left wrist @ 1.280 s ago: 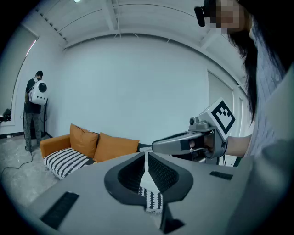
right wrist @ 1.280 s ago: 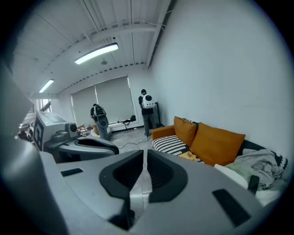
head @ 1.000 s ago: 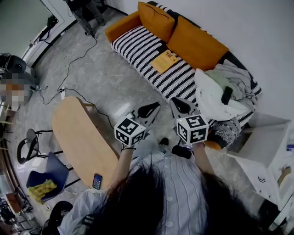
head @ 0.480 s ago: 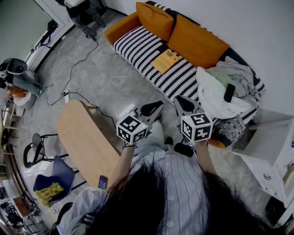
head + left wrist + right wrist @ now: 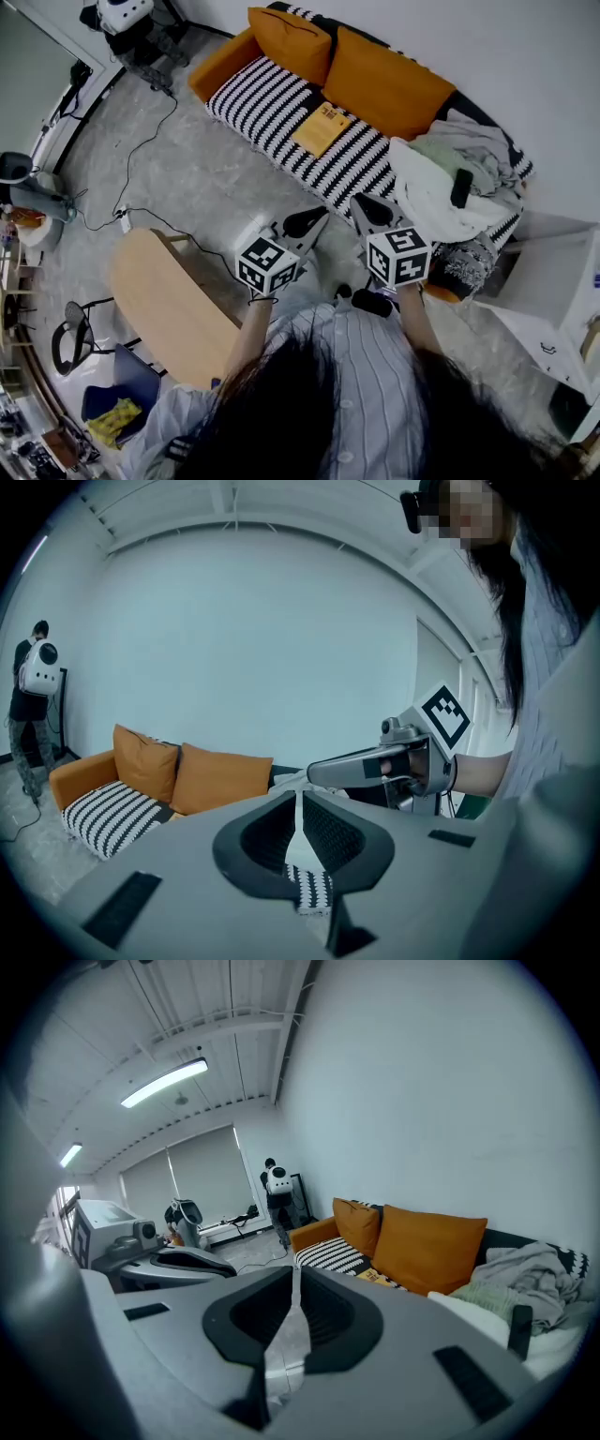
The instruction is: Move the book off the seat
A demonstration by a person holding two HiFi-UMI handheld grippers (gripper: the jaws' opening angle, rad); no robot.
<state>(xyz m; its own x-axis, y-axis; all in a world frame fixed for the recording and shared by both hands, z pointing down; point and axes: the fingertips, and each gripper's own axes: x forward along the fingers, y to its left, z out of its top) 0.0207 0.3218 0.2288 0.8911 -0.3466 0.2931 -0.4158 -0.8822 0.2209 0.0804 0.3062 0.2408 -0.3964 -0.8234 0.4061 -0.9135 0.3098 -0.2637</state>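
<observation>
Both my pairs of jaws are closed flat with nothing between them: the left gripper [image 5: 317,217] and the right gripper [image 5: 362,202] each show their 2 pads pressed together in their own views, with only floor and sofa fabric behind the seam. The book [image 5: 321,129], orange-yellow, lies flat on the striped seat [image 5: 262,94] about midway along the sofa, just in front of the 2 orange cushions [image 5: 380,82] and to the left of the heap of clothes [image 5: 448,183]. It lies ahead of me, well apart from both tips, with bare floor between. Its long axis seems to run across the seat, from the front edge toward the backrest. Neither hand looks clearly nearer; the left lines up a little more directly below it in the head view. The right gripper view shows the book [image 5: 379,1279] as a yellow sliver on the stripes, whereas in the left gripper view my own body hides that stretch of seat and I see the right gripper [image 5: 367,767] instead. I judge that the reach has barely begun, and the jaws must open first.
</observation>
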